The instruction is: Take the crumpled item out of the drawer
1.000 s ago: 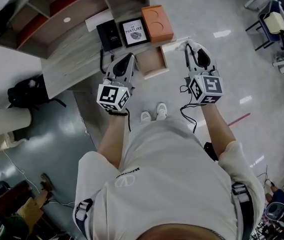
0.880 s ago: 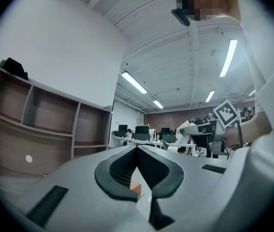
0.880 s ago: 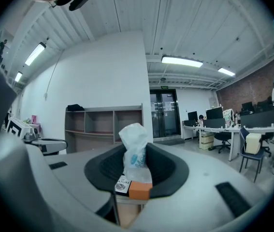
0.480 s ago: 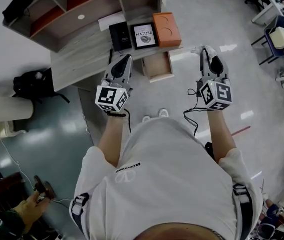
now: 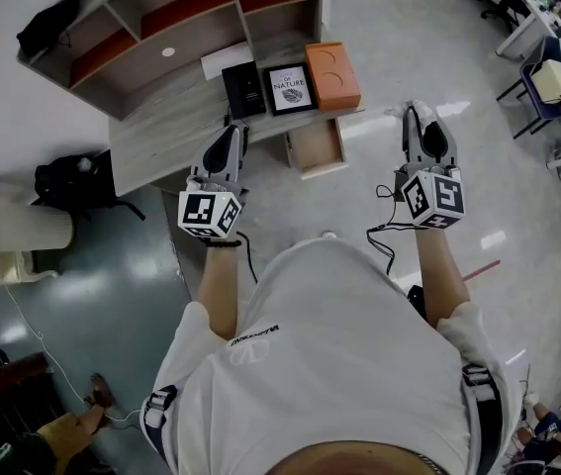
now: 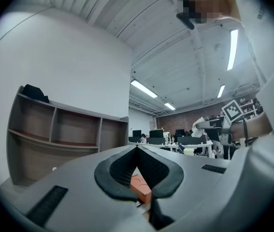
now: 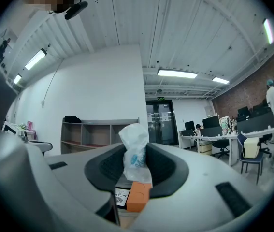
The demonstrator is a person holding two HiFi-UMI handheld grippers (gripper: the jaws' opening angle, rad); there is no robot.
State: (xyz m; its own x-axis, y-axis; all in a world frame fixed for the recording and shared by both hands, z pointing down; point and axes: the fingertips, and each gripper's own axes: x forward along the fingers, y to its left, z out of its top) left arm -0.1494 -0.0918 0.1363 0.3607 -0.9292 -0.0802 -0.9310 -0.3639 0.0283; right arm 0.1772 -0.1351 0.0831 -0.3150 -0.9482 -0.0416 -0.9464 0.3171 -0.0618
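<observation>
Right claw (image 7: 136, 145) was clamped on the crumpled white bag (image 7: 133, 129), right of the open drawer (image 5: 318, 147); its blue print was too creased to read. Left claw (image 6: 137, 148) was closed, empty. Only legible text: "OF NATURE" on the framed card (image 5: 289, 87) on the worktop (image 5: 161, 127).

"What's on your desk (image 5: 161, 137)?"

"Toward its right end you have three things in a row, side by side: a black box (image 5: 243, 89), a framed card (image 5: 289, 87) and an orange box (image 5: 332, 75). An open shelf unit (image 5: 161, 18) rises along the back."

"And lower down?"

"The drawer (image 5: 318, 146) stands pulled out below the card. On the glossy floor (image 5: 409, 47), a black backpack (image 5: 77, 181) lies by the desk's left end."
</observation>
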